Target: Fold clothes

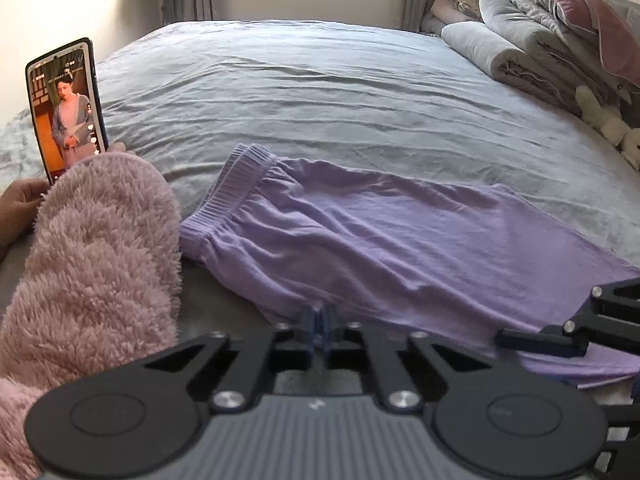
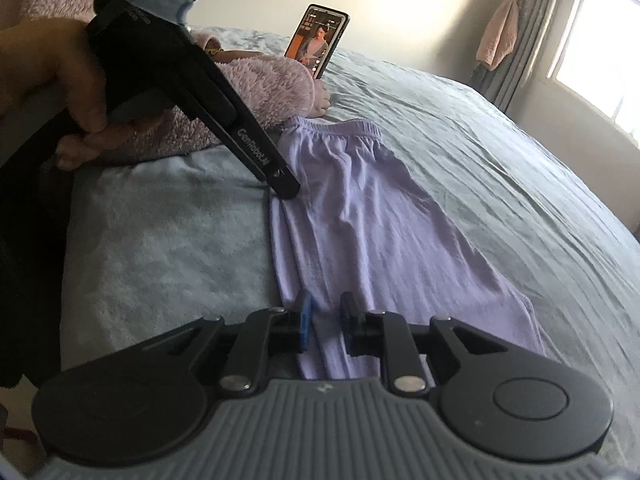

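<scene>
Lilac shorts on wrinkled grey bedsheet, sunlit window

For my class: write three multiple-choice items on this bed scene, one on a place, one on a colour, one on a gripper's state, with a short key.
1. Where do the trousers lie?
A on the bed sheet
B on the floor
C on a chair

2. What colour are they?
A green
B lilac
C red

3. How is the right gripper?
A shut
B out of view
C open, cloth between its fingers

Key: 1 A, sheet shows all around them; 2 B, pale purple in both views; 3 C, a gap between the fingers with fabric in it.
</scene>
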A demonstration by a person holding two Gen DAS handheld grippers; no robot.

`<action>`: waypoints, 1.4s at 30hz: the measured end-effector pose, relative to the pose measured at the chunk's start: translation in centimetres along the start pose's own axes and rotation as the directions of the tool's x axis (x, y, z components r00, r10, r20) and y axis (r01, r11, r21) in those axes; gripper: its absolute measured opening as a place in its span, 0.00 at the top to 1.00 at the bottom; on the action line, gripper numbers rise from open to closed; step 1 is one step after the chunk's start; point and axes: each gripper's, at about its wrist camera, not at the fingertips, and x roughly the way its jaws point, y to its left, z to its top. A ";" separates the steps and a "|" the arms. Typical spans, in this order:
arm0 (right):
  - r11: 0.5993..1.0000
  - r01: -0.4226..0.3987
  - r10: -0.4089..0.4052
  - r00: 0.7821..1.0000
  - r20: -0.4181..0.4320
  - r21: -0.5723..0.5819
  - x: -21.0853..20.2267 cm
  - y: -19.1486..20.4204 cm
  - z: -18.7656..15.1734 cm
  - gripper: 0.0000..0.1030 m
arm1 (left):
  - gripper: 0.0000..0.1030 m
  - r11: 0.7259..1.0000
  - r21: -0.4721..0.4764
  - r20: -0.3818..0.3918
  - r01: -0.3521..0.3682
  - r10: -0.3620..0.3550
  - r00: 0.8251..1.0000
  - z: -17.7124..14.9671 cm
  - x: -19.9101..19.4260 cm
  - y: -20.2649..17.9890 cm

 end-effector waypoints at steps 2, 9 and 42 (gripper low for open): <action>1.000 -0.002 0.002 1.000 -0.002 -0.010 0.2 0.1 0.1 0.88 | 1.00 1.000 0.004 0.003 -0.005 0.005 1.000 0.0 0.0 -0.1; 0.988 -0.109 0.107 0.994 0.023 0.106 -0.8 -1.4 1.0 0.99 | 1.00 0.995 0.046 0.025 -0.088 0.086 0.996 0.1 -1.1 -0.2; 0.708 0.337 -0.349 0.931 -0.107 0.621 -13.5 -4.4 -11.9 0.59 | 0.63 0.776 0.544 -0.004 0.319 -0.378 0.926 -3.5 -1.9 -13.6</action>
